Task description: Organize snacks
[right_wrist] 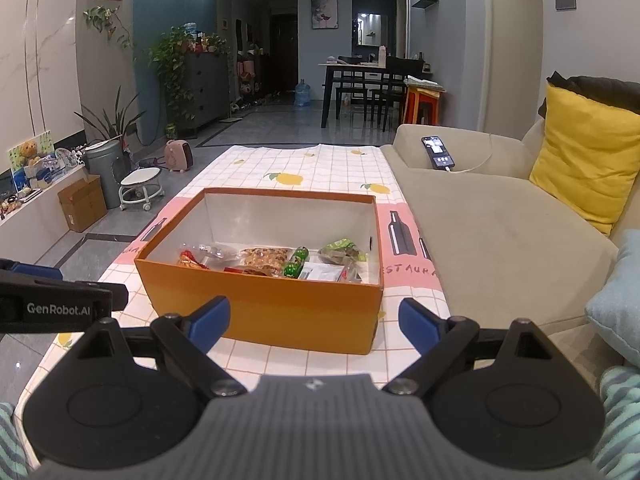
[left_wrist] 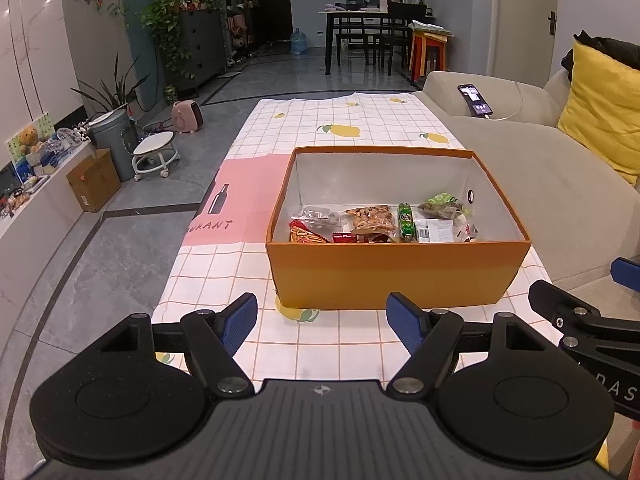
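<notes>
A long table covered with a white grid cloth printed with lemons and a pink band runs away from both cameras, its right edge lying against a beige sofa. On the sofa's far end sits a yellow cushion, and nearer the table a phone with a lit screen lies on the armrest, a white cable trailing from it. An open orange box with a white inside stands on the near half of the table, closer to the right edge than the left, its long side facing the cameras. The snacks all lie in the box, gathered along its near wall: a red packet at the left, a clear packet behind it, a clear bag of brown biscuits in the middle, a green wrapped stick just to its right, then a white labelled packet and a green-topped bag toward the right wall. The far half of the box floor is bare. The left gripper hovers over the near edge of the table, short of the box, its blue-padded fingers spread wide and holding nothing. The right gripper hangs just beside it to the right, likewise released with its fingers apart and nothing between them, pointed at the box's near wall; each gripper shows at the margin of the other's view.
</notes>
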Demonstrator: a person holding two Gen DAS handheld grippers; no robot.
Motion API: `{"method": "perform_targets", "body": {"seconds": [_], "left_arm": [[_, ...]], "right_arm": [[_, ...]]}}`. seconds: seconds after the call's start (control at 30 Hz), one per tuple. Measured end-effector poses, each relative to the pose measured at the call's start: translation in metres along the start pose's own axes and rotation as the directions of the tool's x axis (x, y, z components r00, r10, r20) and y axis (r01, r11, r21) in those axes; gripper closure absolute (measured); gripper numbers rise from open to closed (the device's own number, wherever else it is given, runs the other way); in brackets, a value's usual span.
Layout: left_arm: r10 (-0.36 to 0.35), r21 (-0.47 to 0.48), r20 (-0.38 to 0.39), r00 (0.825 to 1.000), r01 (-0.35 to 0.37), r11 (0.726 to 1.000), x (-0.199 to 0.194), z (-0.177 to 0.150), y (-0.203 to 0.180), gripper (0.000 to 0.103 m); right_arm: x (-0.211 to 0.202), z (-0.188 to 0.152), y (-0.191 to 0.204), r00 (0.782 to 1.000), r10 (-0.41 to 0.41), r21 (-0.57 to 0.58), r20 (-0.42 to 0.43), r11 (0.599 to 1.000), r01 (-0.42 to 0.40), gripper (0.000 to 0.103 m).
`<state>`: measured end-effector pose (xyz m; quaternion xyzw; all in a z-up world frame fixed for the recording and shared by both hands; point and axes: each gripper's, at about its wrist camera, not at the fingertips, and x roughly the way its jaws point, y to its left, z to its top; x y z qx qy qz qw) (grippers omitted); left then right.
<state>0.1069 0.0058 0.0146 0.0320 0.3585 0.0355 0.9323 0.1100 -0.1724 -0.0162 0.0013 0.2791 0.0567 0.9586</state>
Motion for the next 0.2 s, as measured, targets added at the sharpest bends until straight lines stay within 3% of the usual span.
{"method": "perform_targets", "body": {"seconds": [0.2], "left_arm": [[0.006, 0.007, 0.024, 1.000, -0.006, 1.000, -0.0032, -0.0011, 0.0009, 0.017]], "right_arm": [[0.0011, -0.0008, -0.0004, 1.000, 0.000, -0.002, -0.002, 1.000, 0.000, 0.015]]}}
